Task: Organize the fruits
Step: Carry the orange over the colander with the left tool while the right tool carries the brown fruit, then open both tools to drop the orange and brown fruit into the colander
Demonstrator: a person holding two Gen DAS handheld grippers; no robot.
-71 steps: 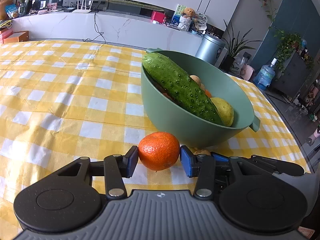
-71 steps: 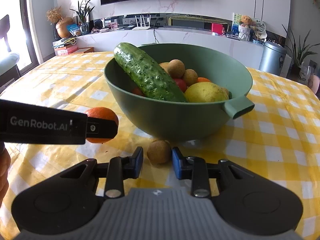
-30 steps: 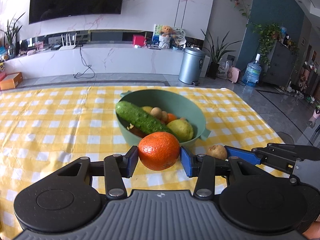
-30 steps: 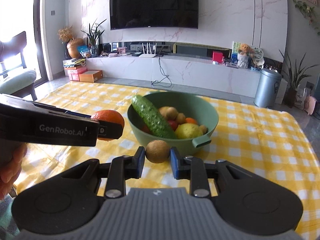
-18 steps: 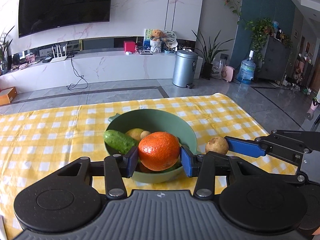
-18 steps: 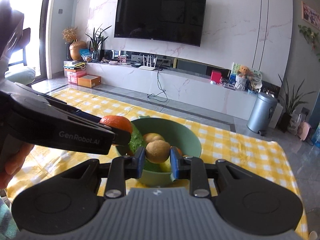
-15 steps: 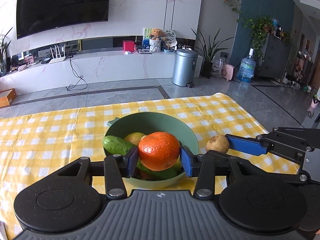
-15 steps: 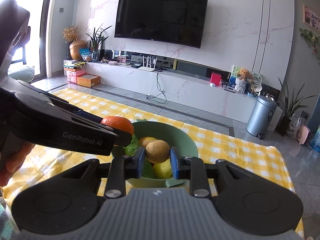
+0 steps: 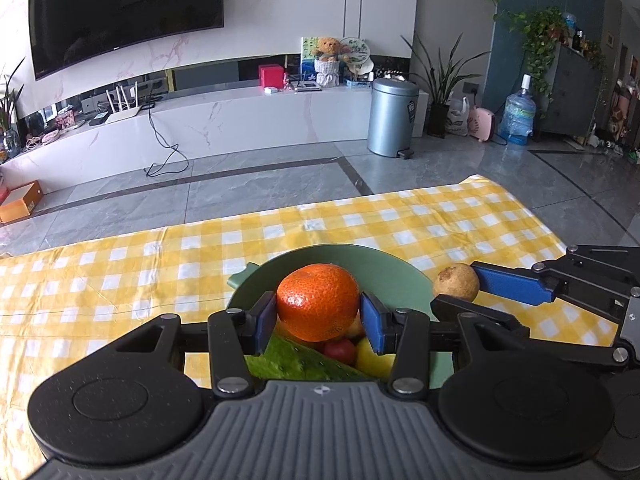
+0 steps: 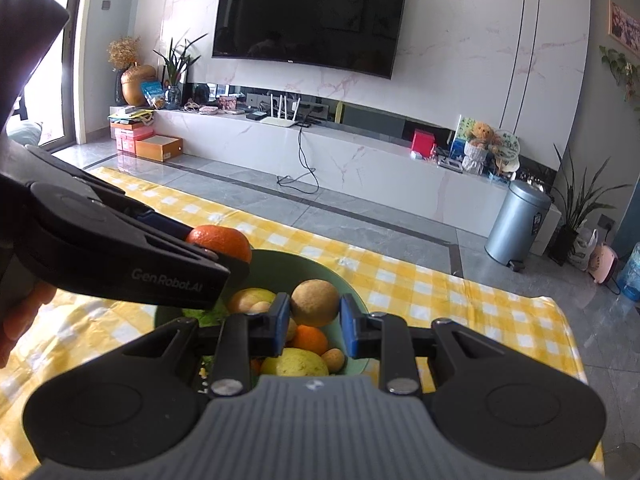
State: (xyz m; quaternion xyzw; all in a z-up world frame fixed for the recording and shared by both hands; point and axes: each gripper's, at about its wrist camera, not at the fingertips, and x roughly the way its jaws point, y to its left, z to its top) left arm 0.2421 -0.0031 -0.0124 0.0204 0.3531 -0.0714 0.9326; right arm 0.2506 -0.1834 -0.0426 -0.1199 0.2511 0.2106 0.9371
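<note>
We see in the left wrist view that the left gripper is clenched on an orange; both blue pads press against its sides. The orange hangs in the air above the green bowl, over the part of the bowl nearest to this camera. Under it, inside the bowl, lies a cucumber at about 7 o'clock from the orange, and a small red fruit and a yellow fruit lie at about 5 o'clock.

At 3 o'clock from the orange, the right gripper comes in from the right edge and grasps a small brown round fruit, which is just outside the rim of the bowl in this view.

In the right wrist view the right gripper holds the same brown round fruit between its pads, above the inside of the green bowl. Below it we see an orange fruit, a yellow fruit and some small brown ones. The left gripper enters at 9 o'clock with the orange over the left rim of the bowl.

The bowl stands on the desk, which is covered with a yellow and white checked cloth. Behind the desk there is a grey tiled floor, a white low cabinet, a dark television on the wall and a metal bin.
</note>
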